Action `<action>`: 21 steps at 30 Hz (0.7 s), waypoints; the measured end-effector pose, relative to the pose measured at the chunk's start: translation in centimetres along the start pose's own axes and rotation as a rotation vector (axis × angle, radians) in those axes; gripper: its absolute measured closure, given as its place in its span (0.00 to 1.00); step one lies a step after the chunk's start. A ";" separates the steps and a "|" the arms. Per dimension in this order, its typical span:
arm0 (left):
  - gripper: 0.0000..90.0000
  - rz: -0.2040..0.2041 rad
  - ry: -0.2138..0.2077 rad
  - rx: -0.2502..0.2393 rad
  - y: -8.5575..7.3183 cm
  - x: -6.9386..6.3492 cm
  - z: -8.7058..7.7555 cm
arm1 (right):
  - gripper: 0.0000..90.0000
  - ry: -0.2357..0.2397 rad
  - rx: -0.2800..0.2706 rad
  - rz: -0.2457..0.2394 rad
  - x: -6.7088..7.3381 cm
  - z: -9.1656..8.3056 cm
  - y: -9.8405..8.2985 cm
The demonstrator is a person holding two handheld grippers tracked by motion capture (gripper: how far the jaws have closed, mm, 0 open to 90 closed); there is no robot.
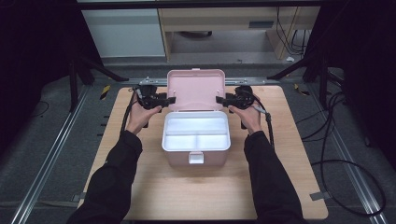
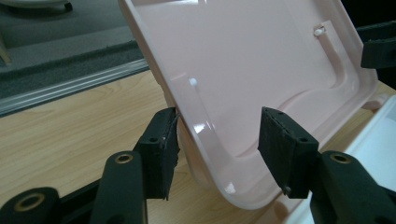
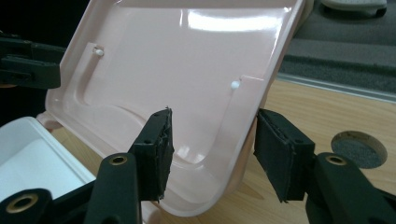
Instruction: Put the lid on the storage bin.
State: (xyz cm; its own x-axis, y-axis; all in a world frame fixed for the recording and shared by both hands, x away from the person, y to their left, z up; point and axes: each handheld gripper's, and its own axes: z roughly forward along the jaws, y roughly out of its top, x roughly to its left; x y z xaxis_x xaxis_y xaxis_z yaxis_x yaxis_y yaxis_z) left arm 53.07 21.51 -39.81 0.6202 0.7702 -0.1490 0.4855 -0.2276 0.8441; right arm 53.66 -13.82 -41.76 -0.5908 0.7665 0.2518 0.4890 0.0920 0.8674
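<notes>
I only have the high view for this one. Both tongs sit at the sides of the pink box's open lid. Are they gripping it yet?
Observer: The left tongs straddle the lid at its side edge, but the inner pad stands clear of the plastic, so there is no clamp.
Operator: And the right side?
Observer: The right tongs straddle the opposite edge, with a slim gap beside the outer pad.
Operator: Anything on the lid's inner face?
Observer: Two small white studs, one near each side.
</notes>
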 end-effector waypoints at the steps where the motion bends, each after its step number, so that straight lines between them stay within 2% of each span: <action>1: 0.53 0.007 0.000 -0.001 0.1 -0.1 -0.3 | 0.53 0.000 -0.004 -0.008 0.2 -0.2 0.1; 9: 0.54 0.065 0.004 -0.012 0.6 -1.3 -1.8 | 0.54 0.002 -0.028 -0.049 1.1 -1.8 0.9; 12: 0.54 0.074 -0.003 -0.013 0.6 -1.6 -2.1 | 0.54 0.003 -0.033 -0.053 1.3 -2.3 1.0; 15: 0.54 0.106 -0.001 -0.013 0.8 -2.2 -2.8 | 0.55 -0.005 -0.038 -0.084 1.9 -3.3 1.4; 21: 0.55 0.126 -0.008 -0.039 1.3 -2.9 -4.2 | 0.57 -0.005 -0.049 -0.124 2.9 -5.0 2.0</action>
State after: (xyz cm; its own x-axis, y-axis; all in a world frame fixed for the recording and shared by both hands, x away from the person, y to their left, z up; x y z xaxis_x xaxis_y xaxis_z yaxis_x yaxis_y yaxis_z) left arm 49.29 21.48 -36.16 0.6795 0.7323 -0.0446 0.3792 -0.2985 0.8759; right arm 49.71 -14.54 -37.16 -0.6417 0.7541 0.1398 0.3806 0.1548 0.9117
